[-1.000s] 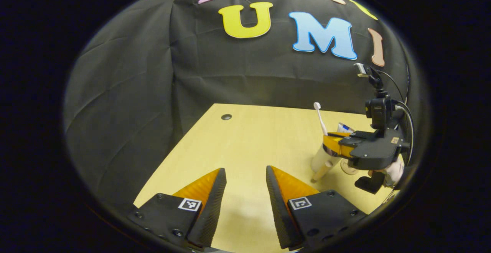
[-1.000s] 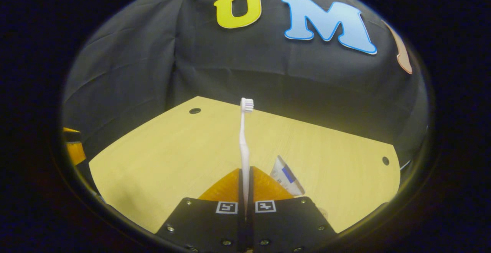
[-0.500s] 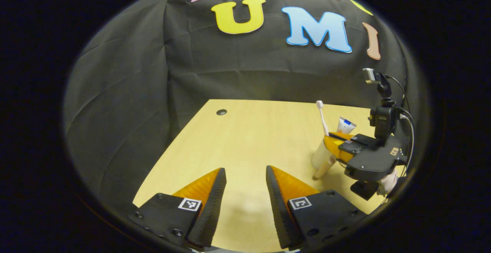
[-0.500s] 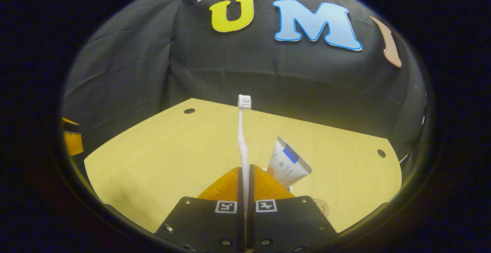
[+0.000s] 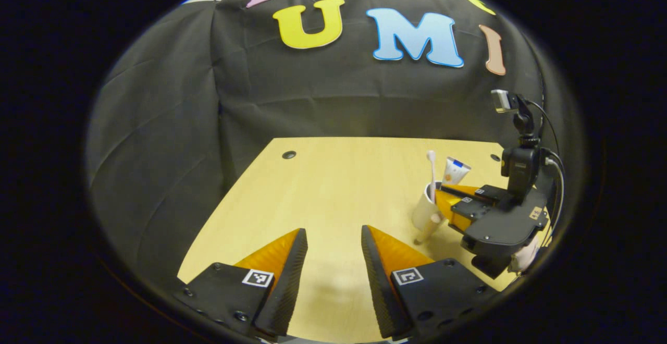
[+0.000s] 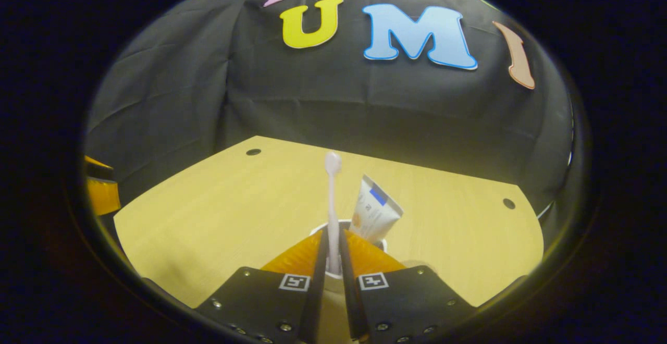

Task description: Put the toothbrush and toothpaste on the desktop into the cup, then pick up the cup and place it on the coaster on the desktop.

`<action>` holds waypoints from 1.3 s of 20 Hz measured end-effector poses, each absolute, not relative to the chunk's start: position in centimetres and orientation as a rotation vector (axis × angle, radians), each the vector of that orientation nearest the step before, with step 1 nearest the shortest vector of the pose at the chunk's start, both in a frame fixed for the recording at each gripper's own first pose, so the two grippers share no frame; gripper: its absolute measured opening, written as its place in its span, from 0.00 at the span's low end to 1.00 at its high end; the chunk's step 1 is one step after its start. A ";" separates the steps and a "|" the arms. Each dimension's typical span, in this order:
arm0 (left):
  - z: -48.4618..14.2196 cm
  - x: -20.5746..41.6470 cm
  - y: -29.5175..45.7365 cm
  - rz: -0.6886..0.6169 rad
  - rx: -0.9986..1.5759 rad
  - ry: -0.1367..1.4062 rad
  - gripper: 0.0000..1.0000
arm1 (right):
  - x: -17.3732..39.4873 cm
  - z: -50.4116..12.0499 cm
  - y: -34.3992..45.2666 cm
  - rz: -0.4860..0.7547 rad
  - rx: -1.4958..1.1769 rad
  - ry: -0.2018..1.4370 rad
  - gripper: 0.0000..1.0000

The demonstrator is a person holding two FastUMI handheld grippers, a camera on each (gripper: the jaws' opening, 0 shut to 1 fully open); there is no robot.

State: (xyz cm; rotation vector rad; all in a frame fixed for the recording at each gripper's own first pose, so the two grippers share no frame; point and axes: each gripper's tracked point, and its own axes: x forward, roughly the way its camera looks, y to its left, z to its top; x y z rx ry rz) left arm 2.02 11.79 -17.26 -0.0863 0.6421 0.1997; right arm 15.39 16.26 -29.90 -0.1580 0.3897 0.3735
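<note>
— Right gripper view first: what sits nearest the lens?

— The right hand-held gripper [image 6: 333, 260], its fingers parted a little, with the white toothbrush [image 6: 331, 203] standing upright in the slot between them. Whether either finger touches the handle, I cannot tell.

— And just past the fingertips?

— The rim of the white cup [image 6: 346, 225]. The toothbrush goes down into it, and the toothpaste [image 6: 374, 209] leans in it too, crimped end up, tilted to the right. The cup stands on the pale wooden worktop [image 6: 219, 213], well short of the far edge.

— Left gripper view, same order?

— The left hand-held gripper [image 5: 333, 253] comes first, its fingers spread wide apart with nothing between them, over the near part of the worktop [image 5: 323, 187]. Farther off to the right stands the cup [image 5: 424, 211], with the toothbrush [image 5: 431, 169] and the toothpaste [image 5: 452, 171] sticking out of its top. The right hand-held gripper [image 5: 443, 198] is at the cup's rim from the right side. A hand [image 5: 523, 253] grips it from below.

— The coaster?

— I cannot make it out with any certainty.
</note>
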 end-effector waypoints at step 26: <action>-25.4 11.2 -4.2 -0.401 0.099 1.079 0.69 | 8.6 -29.8 -4.7 -0.002 0.047 0.493 0.25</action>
